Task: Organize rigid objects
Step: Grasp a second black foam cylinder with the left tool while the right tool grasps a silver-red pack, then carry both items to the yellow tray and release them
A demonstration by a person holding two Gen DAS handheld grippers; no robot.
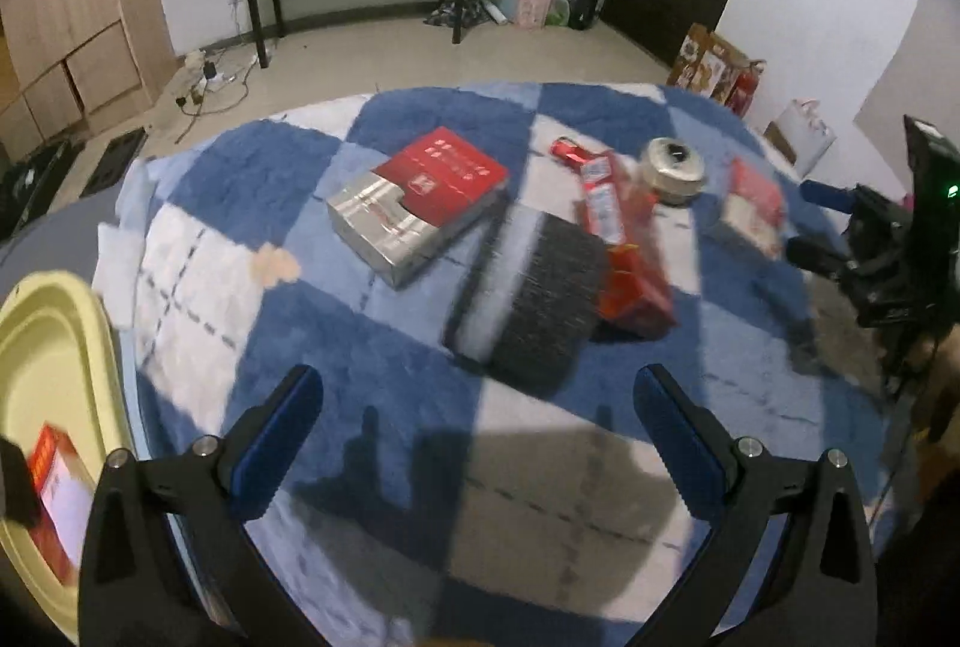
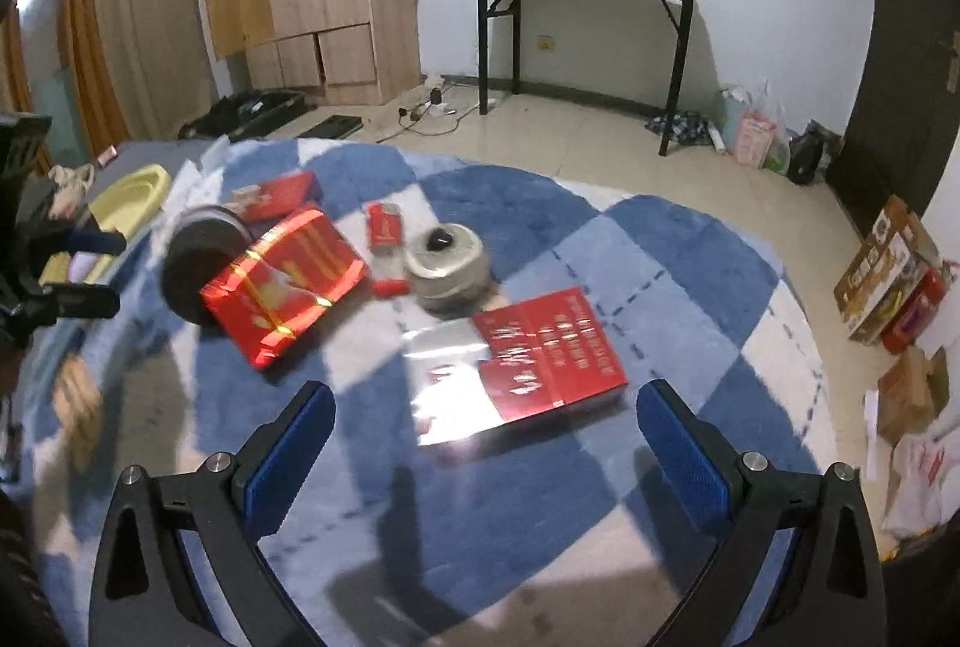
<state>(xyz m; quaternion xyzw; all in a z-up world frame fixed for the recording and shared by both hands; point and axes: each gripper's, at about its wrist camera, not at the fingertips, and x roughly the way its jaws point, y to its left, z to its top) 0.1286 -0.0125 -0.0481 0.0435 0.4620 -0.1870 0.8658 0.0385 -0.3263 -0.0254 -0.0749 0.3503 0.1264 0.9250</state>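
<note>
Your left gripper [image 1: 477, 422] spread wide, empty, above the blanket [image 1: 384, 347]; dark cylinder [image 1: 534, 299] just ahead, yellow tray [image 1: 42, 347] at left edge. Your right gripper [image 2: 486, 434] also released; red-and-silver box [image 2: 522, 365] just ahead, between its fingers

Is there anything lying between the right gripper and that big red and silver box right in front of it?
Nothing visible: only bare blue checked blanket lies between the open right gripper and the red and silver box.
</note>
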